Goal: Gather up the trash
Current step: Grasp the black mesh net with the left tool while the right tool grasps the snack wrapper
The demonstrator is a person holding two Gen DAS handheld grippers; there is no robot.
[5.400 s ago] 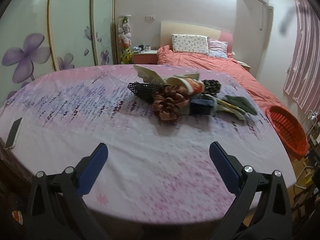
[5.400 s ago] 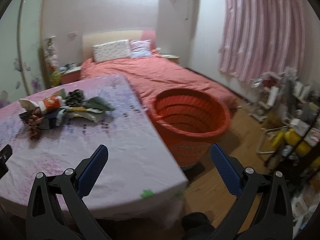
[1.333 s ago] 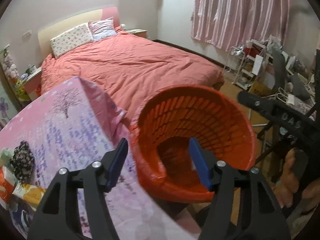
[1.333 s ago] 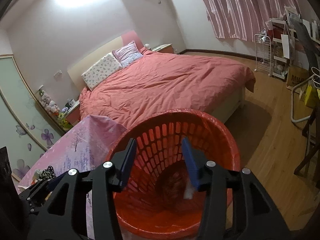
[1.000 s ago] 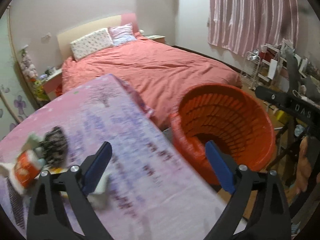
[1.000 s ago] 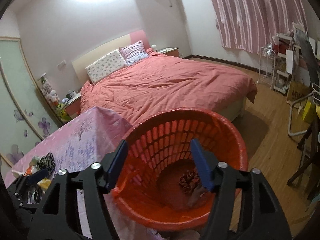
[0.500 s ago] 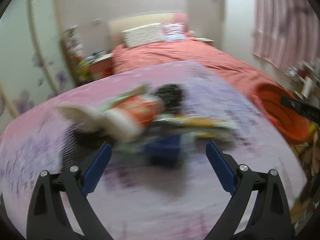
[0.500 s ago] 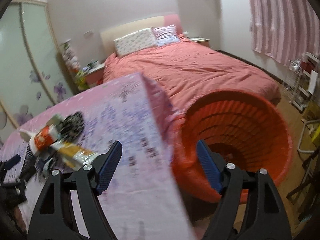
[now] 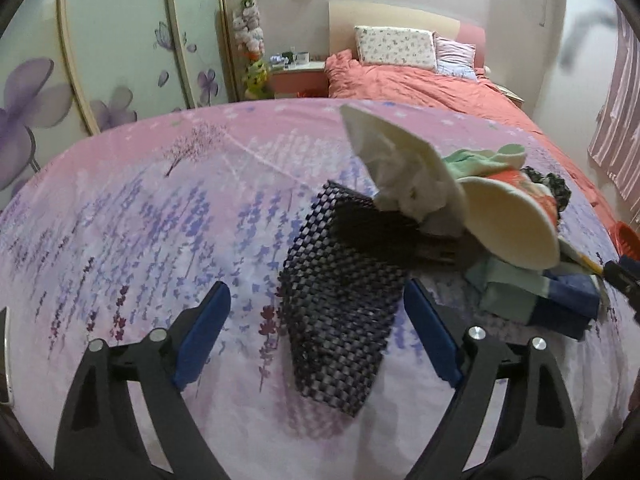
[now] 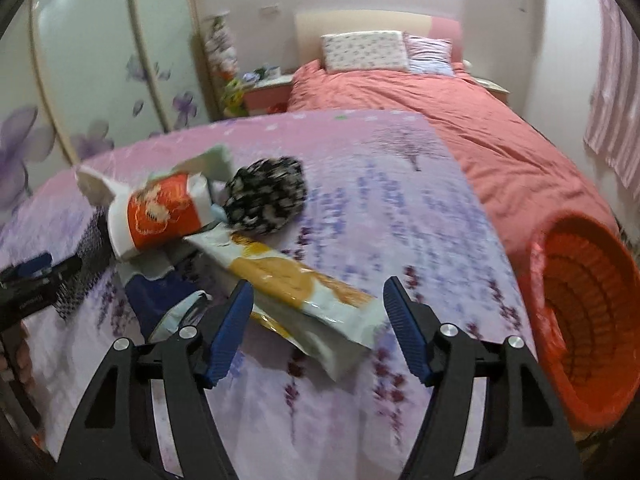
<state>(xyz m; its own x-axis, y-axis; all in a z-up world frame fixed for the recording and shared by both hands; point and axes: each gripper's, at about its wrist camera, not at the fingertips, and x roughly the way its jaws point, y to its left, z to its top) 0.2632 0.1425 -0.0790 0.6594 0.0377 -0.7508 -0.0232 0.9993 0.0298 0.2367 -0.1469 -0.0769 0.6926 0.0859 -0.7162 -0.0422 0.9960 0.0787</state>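
A heap of trash lies on the table's pink flowered cloth. In the left wrist view a black mesh sheet lies between my open left gripper's fingers, with crumpled white paper behind it. In the right wrist view my open right gripper straddles a long white and yellow wrapper. Behind it lie an orange and white cup, a black and white patterned wad and a dark blue item. The orange basket stands on the floor at the right.
A bed with a red cover stands behind the table. A wardrobe with purple flowers is at the left. A phone lies at the table's left edge. My left gripper's tip shows in the right wrist view.
Both grippers have swung from the orange basket back to the trash heap on the table and come close to it. Both are open and empty.
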